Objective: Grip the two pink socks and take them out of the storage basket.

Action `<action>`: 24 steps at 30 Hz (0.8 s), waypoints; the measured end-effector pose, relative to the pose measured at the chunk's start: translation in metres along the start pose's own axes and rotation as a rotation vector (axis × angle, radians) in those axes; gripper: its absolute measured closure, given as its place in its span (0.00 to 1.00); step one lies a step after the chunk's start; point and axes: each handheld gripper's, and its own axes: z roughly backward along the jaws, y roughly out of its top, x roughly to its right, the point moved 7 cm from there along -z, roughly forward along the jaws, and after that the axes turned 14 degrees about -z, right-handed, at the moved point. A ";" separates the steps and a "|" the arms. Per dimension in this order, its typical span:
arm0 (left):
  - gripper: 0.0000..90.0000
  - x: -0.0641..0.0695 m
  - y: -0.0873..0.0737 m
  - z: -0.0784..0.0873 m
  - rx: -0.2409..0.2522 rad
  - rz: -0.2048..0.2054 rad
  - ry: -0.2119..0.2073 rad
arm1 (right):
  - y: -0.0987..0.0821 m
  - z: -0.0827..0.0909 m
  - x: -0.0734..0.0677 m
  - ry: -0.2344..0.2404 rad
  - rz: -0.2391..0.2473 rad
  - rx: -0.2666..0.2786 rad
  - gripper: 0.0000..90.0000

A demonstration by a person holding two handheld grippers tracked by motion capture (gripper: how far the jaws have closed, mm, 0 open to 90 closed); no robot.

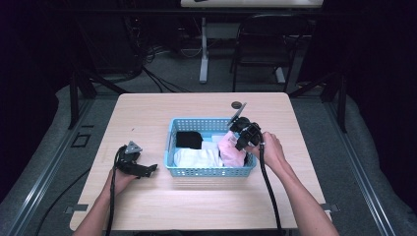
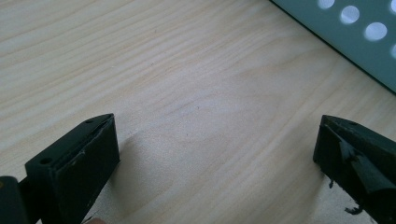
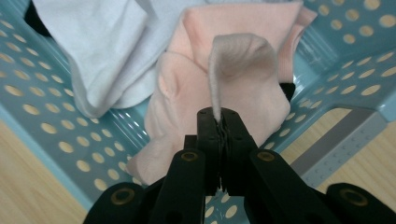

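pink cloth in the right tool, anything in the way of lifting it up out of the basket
Nothing visible. The right tool is shut on a fold of the pink cloth, which lies on top in the blue basket, open above.

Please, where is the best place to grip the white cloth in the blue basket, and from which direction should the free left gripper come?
Grip the white cloth on a raised fold near the basket's front wall, coming down from above. The perforated walls block a sideways approach, and the pink cloth, pinched by the right gripper, lies beside it. The left gripper rests open on the table.
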 end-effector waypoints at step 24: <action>0.00 0.000 0.000 0.000 0.000 0.000 0.001 | 0.010 0.040 -0.009 0.022 0.018 0.073 0.98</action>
